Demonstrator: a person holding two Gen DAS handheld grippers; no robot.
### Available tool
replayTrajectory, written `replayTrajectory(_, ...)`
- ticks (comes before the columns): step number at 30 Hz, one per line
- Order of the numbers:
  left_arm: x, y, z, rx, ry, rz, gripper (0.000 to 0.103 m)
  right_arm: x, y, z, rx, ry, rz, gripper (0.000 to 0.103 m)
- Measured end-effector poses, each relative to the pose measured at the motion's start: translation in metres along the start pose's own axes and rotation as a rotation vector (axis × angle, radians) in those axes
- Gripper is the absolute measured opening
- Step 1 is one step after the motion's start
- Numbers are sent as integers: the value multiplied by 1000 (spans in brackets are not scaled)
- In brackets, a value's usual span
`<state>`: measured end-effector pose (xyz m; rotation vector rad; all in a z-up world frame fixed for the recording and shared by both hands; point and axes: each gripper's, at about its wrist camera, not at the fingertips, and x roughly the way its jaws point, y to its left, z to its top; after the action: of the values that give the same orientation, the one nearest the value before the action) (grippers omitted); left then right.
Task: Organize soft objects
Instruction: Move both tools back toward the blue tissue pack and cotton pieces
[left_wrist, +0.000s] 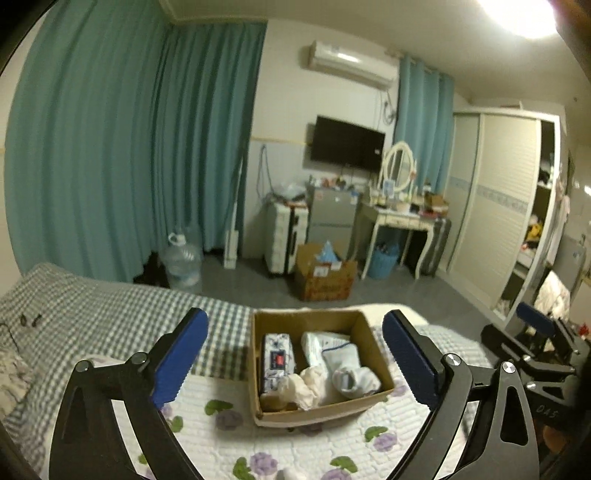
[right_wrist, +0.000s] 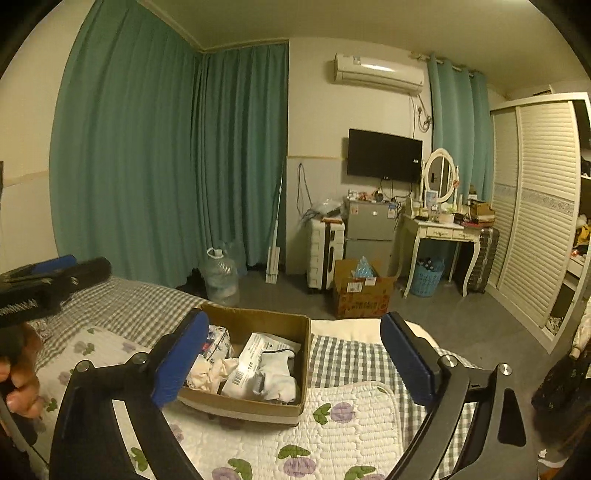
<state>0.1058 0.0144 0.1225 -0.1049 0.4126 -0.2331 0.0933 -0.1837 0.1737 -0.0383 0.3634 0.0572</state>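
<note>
An open cardboard box (left_wrist: 365, 328) sits on the bed; it also shows in the right wrist view (right_wrist: 258, 319). Inside lie a blue-patterned tissue pack (left_wrist: 277, 356), a white plastic package (left_wrist: 320, 341), white socks (left_wrist: 351, 373) and a cream crumpled cloth (left_wrist: 301, 384). In the right wrist view the socks (right_wrist: 280, 376), the package (right_wrist: 255, 354) and the cloth (right_wrist: 212, 371) show. My left gripper (left_wrist: 295, 350) is open and empty, above and behind the box. My right gripper (right_wrist: 295, 350) is open and empty, to the right of the box.
The bed has a white floral quilt (left_wrist: 277, 443) over a grey checked sheet (left_wrist: 110, 317). The right gripper's body shows at the right edge (left_wrist: 535, 339); the left one at the left edge (right_wrist: 48, 280). A floor box (right_wrist: 362, 291), water jug (right_wrist: 221, 275) and dresser stand beyond.
</note>
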Motion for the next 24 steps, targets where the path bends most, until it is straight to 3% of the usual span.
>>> replayTrajectory(10,-52,-11,-9,18,-43,36,103,-55,6,7,-12,-35,-27,103)
replayTrajectory(14,-58,-15,-18,36,-42,44,103,-73,11,7,-11,-47,-22,103)
replayTrajectory(19,-58,-13,-38,64,-26,106,103,-84,9,-1,0,-14,-21,103)
replayTrajectory(24,-50,0,-64,47,28,133,103,-92,3,-13,23,6,-29,103)
